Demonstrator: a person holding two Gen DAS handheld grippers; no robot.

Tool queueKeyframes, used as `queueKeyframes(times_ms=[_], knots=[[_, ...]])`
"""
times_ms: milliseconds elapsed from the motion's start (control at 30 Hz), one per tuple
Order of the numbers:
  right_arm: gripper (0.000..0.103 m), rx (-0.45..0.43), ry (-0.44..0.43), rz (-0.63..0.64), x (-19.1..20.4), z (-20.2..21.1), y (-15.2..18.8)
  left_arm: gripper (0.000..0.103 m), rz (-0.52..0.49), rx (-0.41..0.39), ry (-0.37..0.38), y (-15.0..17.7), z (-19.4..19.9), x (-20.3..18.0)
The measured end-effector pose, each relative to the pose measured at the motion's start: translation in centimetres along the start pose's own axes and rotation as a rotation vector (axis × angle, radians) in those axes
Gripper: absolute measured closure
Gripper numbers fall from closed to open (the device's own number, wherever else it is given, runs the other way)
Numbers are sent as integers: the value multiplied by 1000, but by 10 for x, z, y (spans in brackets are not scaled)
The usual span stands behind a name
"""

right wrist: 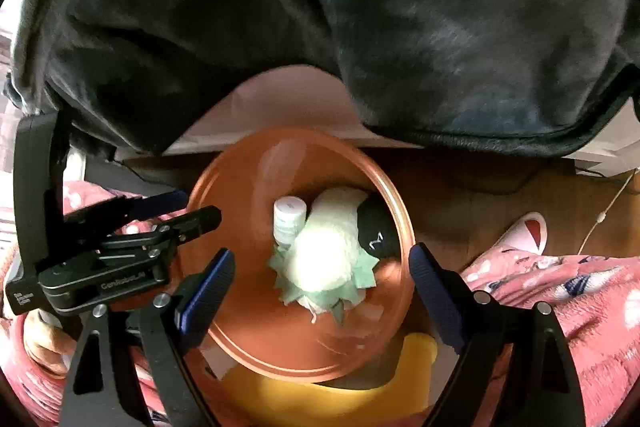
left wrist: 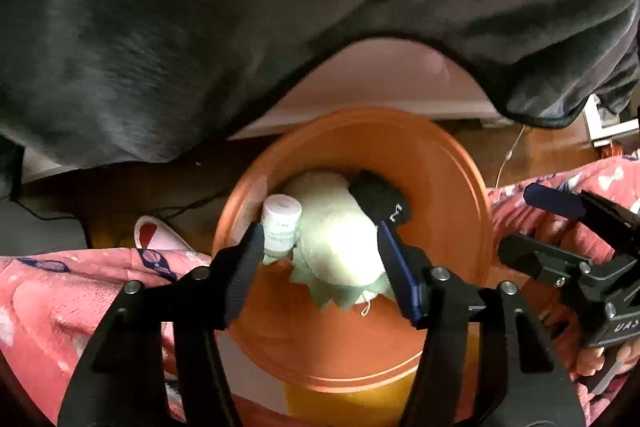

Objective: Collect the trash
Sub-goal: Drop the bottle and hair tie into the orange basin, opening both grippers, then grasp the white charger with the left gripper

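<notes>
Both sets of tongs hang over the orange bin (left wrist: 460,195), pointing down into it. The left tongs (left wrist: 320,259) stand partly open and hold nothing; one finger is just beside the white bottle (left wrist: 280,223). The right tongs (right wrist: 324,287) gape wide across the bin, also empty. Inside the bin lie the bottle against the near-left wall, a pale fluffy wad with green paper (right wrist: 324,259) in the middle, and a black item (right wrist: 376,231) beside it. Beyond the bin on the wooden floor (right wrist: 460,195) sits a pink slipper (right wrist: 524,233), and farther off hangs a dark blanket (left wrist: 240,7).
</notes>
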State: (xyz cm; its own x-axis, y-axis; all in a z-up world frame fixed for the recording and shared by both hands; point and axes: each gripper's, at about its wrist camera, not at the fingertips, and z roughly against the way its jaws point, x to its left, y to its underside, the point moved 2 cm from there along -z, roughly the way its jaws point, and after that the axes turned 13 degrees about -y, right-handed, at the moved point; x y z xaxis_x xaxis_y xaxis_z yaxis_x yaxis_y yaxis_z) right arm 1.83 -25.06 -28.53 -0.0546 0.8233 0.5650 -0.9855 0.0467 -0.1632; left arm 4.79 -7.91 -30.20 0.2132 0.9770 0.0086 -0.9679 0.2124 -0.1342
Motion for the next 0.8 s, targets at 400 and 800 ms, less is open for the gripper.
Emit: queueKeyframes(times_ms=[400, 800], knots=[[16, -342, -62, 128, 39, 104, 6, 38, 55, -449, -51, 15, 132, 32], [10, -519, -78, 288, 90, 177, 5, 14, 147, -741, -120, -80, 251, 84]])
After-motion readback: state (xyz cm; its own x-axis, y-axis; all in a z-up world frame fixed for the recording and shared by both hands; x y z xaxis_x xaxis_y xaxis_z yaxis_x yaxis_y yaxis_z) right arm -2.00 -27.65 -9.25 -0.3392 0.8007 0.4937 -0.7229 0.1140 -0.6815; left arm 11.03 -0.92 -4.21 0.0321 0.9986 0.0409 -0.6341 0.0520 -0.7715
